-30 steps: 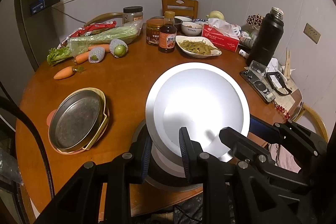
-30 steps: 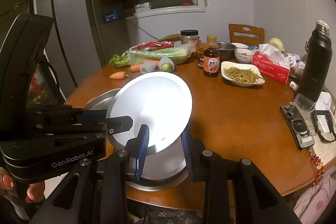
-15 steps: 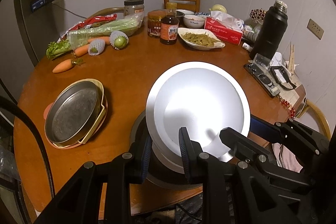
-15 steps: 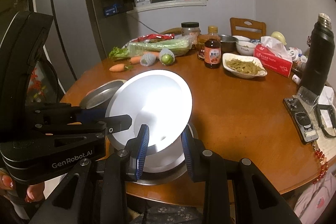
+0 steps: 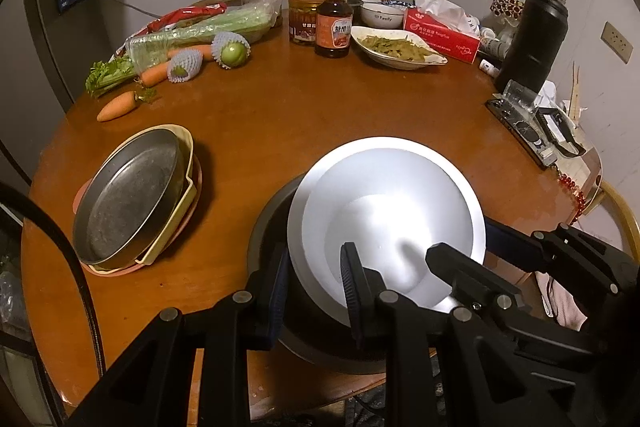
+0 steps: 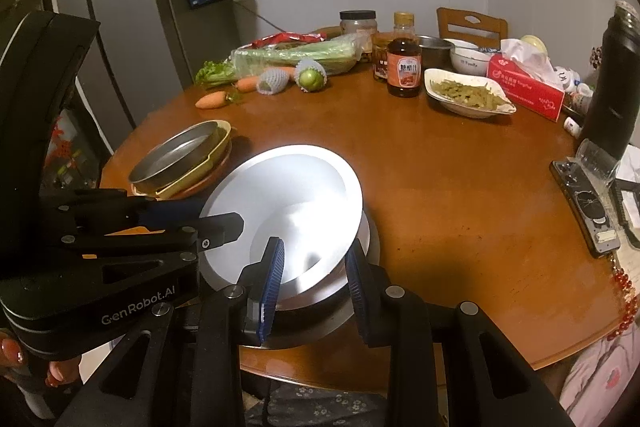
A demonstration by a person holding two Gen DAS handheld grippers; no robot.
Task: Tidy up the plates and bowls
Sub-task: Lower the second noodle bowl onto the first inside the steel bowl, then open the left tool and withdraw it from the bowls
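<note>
1. The left gripper (image 5: 316, 291) is clamping narrowly on the near rim of a white, shallow round plate (image 5: 384, 211), one finger over the rim and one under it.
2. The right gripper (image 6: 314, 275) is pinching the same white plate (image 6: 288, 195) at its near-right edge, its fingers likewise closed tight on the rim.
3. The plate is sitting tilted over a dark round metal bowl (image 5: 276, 223) near the front edge of the round brown wooden table (image 5: 320, 115).
4. A grey metal pan (image 5: 124, 195) is resting in a yellow dish on a pink plate, to the left of the bowl and apart from it.
</note>
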